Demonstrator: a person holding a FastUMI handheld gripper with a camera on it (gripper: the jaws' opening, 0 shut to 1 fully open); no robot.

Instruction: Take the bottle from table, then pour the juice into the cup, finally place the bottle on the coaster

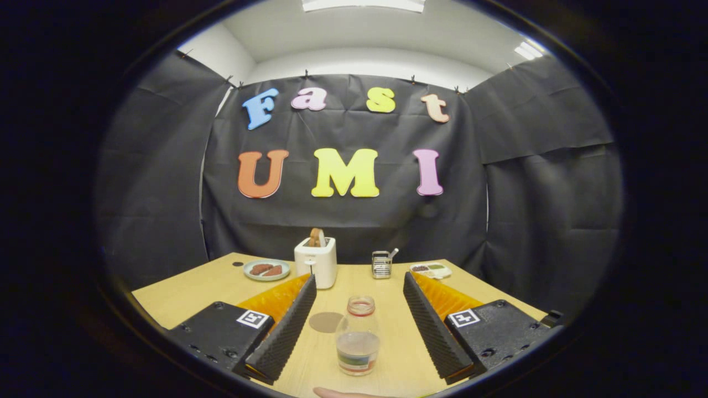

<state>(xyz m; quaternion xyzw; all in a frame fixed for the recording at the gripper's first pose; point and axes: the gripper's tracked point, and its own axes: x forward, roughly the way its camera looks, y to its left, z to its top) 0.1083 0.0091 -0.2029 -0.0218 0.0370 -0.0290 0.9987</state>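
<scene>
A clear bottle [358, 337] with a reddish rim, a label and a little pale liquid in it stands upright on the wooden table [188, 290]. It sits between my two fingers, closer to their bases than to their tips, with a gap on each side. My gripper [359, 282] is open and touches nothing. A round brown coaster [326, 321] lies flat on the table just left of the bottle, beside my left finger.
Beyond the fingertips stands a white toaster [316, 261] with a slice in it. Left of it is a plate [266, 270] of food. A small metal container [381, 264] and a white tray [431, 270] sit at the back right. Part of a hand [343, 393] shows below the bottle.
</scene>
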